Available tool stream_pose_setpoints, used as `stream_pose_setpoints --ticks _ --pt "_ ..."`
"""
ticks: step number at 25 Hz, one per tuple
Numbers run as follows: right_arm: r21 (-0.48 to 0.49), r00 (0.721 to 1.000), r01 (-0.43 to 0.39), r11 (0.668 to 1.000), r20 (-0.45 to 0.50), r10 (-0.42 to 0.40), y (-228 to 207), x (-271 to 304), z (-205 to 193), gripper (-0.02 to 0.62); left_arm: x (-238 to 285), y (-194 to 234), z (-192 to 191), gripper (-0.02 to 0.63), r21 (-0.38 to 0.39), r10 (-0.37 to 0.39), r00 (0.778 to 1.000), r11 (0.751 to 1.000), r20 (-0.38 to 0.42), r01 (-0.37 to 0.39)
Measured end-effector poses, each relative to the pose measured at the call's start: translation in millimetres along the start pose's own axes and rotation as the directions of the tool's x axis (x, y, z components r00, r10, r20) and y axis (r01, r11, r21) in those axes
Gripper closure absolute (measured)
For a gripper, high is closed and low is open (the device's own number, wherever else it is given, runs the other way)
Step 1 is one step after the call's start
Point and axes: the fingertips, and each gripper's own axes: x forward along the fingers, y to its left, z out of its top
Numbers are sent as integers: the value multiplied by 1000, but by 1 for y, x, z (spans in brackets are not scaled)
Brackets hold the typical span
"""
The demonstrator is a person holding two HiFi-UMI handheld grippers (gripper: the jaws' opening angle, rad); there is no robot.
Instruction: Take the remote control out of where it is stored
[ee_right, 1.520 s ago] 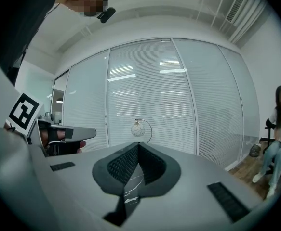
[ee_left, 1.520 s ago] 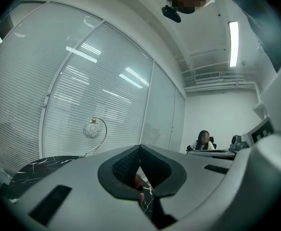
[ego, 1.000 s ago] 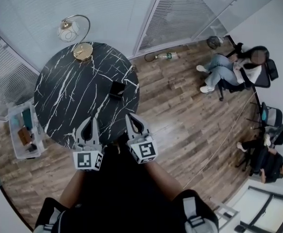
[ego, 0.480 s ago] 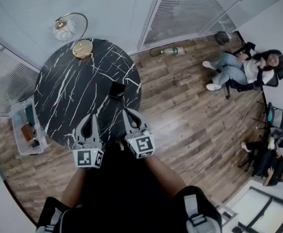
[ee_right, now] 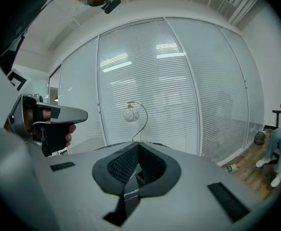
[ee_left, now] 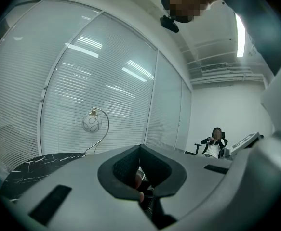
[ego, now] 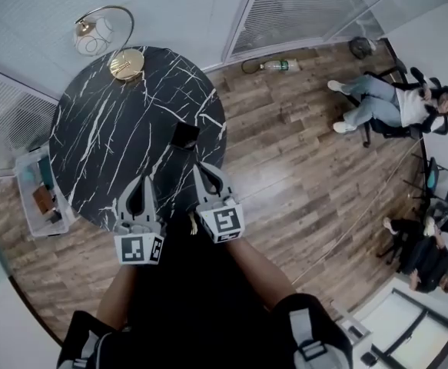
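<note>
Worktop (ego: 108, 137) of round black marble with white veins fills the upper left of the head view; a lamp (ego: 101, 33) with a globe shade and a gold foot stands at its far edge; a small black box (ego: 184, 136) lies near its right edge, and the remote itself cannot be made out, in the box or elsewhere; the left tool (ego: 142, 180) and right tool (ego: 199, 169) are held side by side over the near edge of the worktop, both pointing across it, the right tool's tips near the box but apart from it; in its own view the left tool (ee_left: 140, 147) has its jaws together at the tips with nothing clamped; the right tool (ee_right: 139, 145) likewise has its jaws closed on nothing, aimed toward the lamp; a clear bin (ego: 38, 198) holding odds and ends stands on the wood floor (ego: 285, 175) just left of the worktop; a bottle (ego: 281, 65) lies on the floor by the blinds (ego: 300, 6); a person (ego: 396, 102) sits in a chair far to the right.
</note>
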Motion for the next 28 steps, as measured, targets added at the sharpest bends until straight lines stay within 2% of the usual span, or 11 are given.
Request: stream_pose_setpoints --ticks 28 --pt "3 990 9 1000 -140 -8 -17 58 -79 583 16 20 -42 597 -32 3 997 999 -76 -6"
